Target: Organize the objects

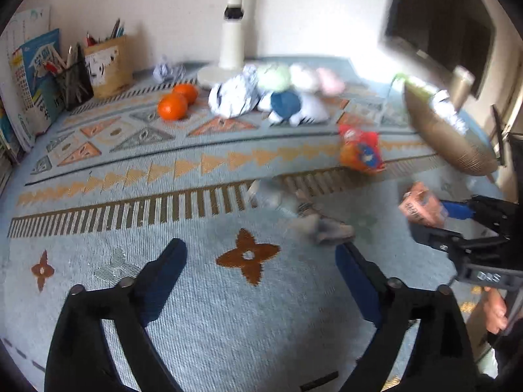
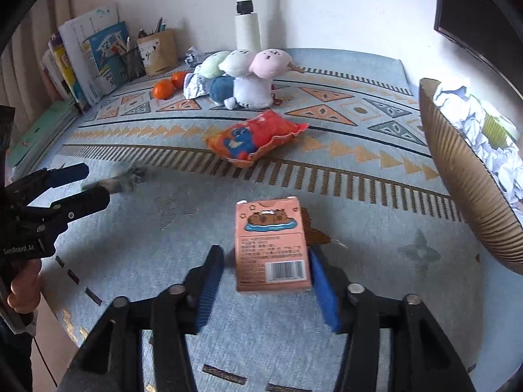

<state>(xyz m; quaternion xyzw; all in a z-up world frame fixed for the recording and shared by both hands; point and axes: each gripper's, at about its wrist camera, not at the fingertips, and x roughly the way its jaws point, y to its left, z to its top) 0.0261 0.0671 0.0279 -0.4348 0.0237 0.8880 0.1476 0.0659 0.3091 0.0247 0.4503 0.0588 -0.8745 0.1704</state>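
1. R gripper [image 2: 264, 281]: jaws partway apart w/ the pink capybara box [image 2: 273, 248] between them. The right blue pad sits against the box's edge, the left pad stands clear, so no clamp. The box looks to rest near the front edge of the patterned table cloth [image 2: 327, 343], towards its right side.
2. L gripper [image 1: 261, 271]: jaws wide, nothing in them. A grey crumpled scrap [image 1: 327, 228], blurred, lies just beyond its right finger.
3. Risk, my read: if the R hand lifts w/o closing, the box stays put or tips. One-sided contact could also shove it sideways.
4. Risk: the two grippers are near each other. Reaching for the scrap and the box at once could make them collide.
5. Risk: the ribbed brown basket [image 2: 464, 196] at the right edge stands tilted and already holds crumpled paper. A toss in could spill it.
6. Counts: 2 oranges [image 1: 176, 103] at the back left; 1 red snack bag [image 2: 258, 140] mid-cloth; 2 loose paper wads at the back; 1 plush cluster [image 2: 242, 75], approx 5 pcs; 2 pen holders; 1 lamp base.
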